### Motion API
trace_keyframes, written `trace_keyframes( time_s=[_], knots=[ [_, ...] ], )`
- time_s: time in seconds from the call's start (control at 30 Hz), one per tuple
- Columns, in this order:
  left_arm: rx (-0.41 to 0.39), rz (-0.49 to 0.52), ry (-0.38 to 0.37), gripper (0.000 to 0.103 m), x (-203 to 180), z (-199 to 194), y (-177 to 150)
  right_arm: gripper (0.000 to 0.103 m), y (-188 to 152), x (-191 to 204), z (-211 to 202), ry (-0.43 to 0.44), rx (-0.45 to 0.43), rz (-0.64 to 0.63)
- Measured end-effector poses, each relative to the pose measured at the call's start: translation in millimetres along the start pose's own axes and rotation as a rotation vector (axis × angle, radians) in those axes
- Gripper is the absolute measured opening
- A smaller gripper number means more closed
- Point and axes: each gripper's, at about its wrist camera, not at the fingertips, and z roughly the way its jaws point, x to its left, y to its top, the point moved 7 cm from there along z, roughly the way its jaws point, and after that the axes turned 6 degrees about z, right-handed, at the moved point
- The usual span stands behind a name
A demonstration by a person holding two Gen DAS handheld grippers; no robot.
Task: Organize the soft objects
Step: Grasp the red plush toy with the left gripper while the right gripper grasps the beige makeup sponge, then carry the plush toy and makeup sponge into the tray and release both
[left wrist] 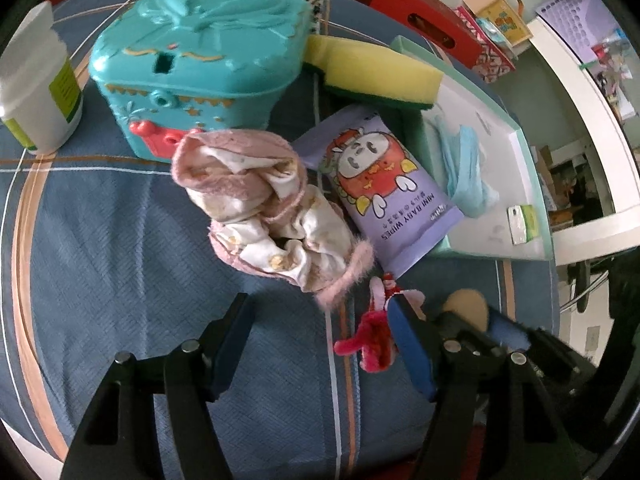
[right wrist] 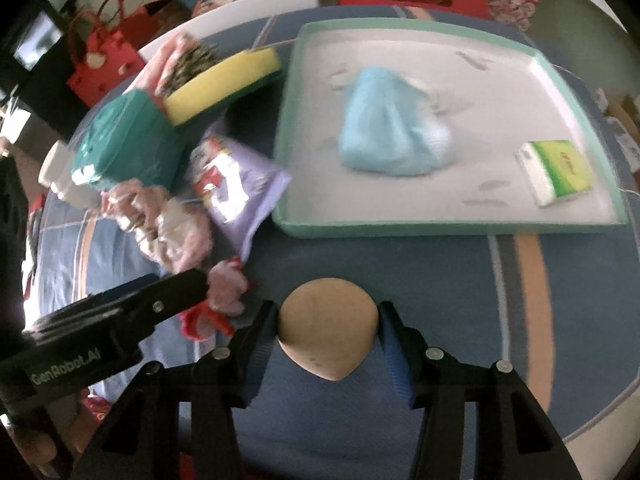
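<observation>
My right gripper is shut on a tan teardrop makeup sponge, just above the blue cloth in front of the green-rimmed tray. My left gripper is open and empty, over the cloth just short of a crumpled pink-and-white cloth. A small pink-red plush toy lies by its right finger. The tray holds a light blue cloth and a green tissue pack. A yellow sponge leans on the tray's corner. A purple baby wipes pack rests against the tray.
A teal plastic toy chest stands behind the pink cloth, a white jar to its left. A red box and paper bags sit at the back. The table's edge drops off at the right.
</observation>
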Motion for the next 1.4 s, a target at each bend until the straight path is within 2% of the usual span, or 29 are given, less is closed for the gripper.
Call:
trace_keyframes(
  time_s=[0.2, 0.27, 0.3, 0.43, 0.6, 0.8, 0.93, 1.17, 1.33, 1.4],
  knots=[
    [0.027, 0.111, 0.048, 0.070, -23, 11, -1, 0.054, 7, -30, -19, -0.009, -0.042, 0.052],
    [0.034, 0.143, 0.048, 0.067, -31, 14, -1, 0.054, 10, -40, -23, -0.012, -0.046, 0.065],
    [0.039, 0.162, 0.039, 0.061, -37, 16, -2, 0.054, 11, -45, -24, -0.019, -0.048, 0.073],
    [0.053, 0.212, 0.014, 0.046, -52, 22, -2, 0.054, 12, -60, -31, -0.023, -0.056, 0.091],
    [0.072, 0.226, -0.056, 0.022, -66, 30, -4, 0.054, 11, -67, -38, -0.014, -0.056, 0.106],
    [0.041, 0.218, -0.085, 0.020, -69, 26, -4, 0.054, 10, -63, -36, -0.015, -0.060, 0.105],
    [-0.010, 0.215, -0.099, 0.020, -59, 3, -8, 0.054, 6, -49, -39, -0.017, -0.102, 0.095],
    [-0.132, 0.307, -0.022, 0.020, -61, -39, 15, 0.054, 16, -36, -66, -0.007, -0.205, 0.089],
    [-0.210, 0.326, 0.008, 0.020, -69, -67, 49, 0.054, 46, -23, -89, -0.008, -0.268, 0.065],
    [-0.239, 0.346, 0.043, 0.020, -72, -76, 65, 0.054, 62, -18, -97, -0.011, -0.300, 0.056]
  ],
)
